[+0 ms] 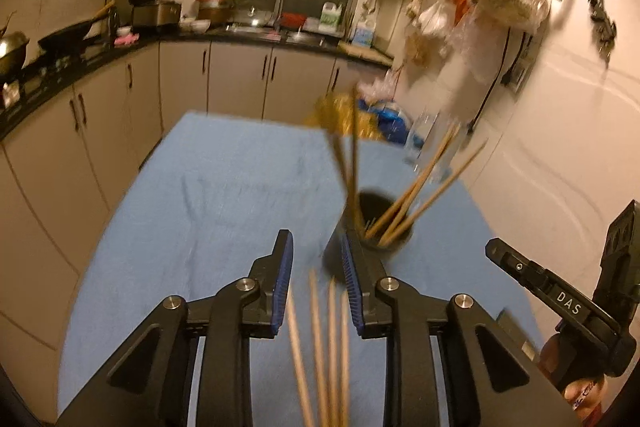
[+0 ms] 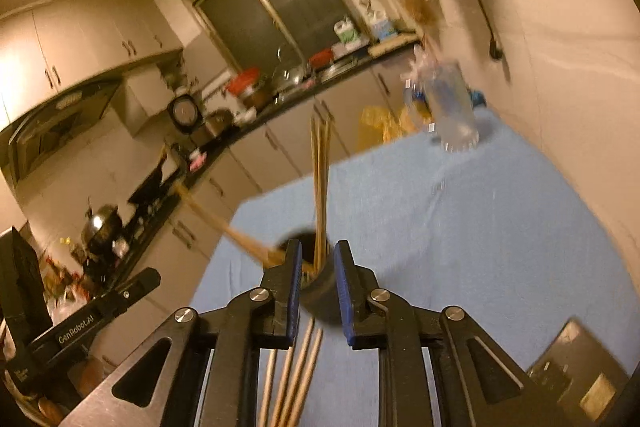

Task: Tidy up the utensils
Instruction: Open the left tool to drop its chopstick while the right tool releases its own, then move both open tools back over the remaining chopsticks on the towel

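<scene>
Your table (image 1: 208, 163) filled the frame's middle, its blue cloth holding the black cup (image 1: 340, 255) at centre. Chopsticks (image 1: 416, 187) leaned inside, fanned against its rim. Your left gripper (image 1: 318, 263) and right gripper (image 2: 317, 267) stood slightly parted, each with loose sticks (image 1: 320, 347) between unpressed pads, likely released.

Two wrist fisheyes, angled down, close over shared black cup (image 1: 370, 239) (image 2: 318, 291)
</scene>
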`<state>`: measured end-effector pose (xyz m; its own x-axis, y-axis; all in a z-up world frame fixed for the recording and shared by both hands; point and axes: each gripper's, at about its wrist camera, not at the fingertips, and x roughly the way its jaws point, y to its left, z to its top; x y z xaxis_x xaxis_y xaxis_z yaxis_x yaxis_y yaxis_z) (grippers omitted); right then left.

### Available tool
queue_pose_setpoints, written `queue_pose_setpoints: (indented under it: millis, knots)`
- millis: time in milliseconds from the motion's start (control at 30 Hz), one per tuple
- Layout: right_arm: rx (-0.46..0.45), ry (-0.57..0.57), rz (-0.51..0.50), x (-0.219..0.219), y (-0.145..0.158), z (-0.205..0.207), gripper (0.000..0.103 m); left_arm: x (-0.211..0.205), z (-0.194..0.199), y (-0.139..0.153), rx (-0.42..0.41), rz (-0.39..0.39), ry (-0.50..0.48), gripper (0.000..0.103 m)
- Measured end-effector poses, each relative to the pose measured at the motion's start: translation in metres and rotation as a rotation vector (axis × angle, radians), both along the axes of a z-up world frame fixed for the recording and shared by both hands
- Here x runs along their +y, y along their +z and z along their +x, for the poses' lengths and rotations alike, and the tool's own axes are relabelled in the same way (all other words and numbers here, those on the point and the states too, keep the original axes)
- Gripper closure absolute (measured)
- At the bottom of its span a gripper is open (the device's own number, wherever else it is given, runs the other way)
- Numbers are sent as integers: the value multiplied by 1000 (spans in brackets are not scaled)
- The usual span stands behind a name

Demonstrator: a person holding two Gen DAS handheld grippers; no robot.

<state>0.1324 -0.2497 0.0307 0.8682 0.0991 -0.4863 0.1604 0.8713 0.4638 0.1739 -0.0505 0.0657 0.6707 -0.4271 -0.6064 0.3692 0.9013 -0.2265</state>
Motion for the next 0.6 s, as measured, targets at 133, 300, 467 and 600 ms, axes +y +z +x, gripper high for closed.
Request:
queue_pose_setpoints:
  millis: [133,300,467,600]
  knots:
    - [90,29,7,13,-39,-1,85,13,-4,-38,96,12,12,79]
    - [182,41,44,16,-76,-2,85,14,5,-74,202,54,-6,79]
    - [185,43,31,17,-79,-4,85,-9,28,-96,294,107,-55,77]
    - [198,48,29,18,-77,-1,85,-28,49,-110,334,164,-44,77]
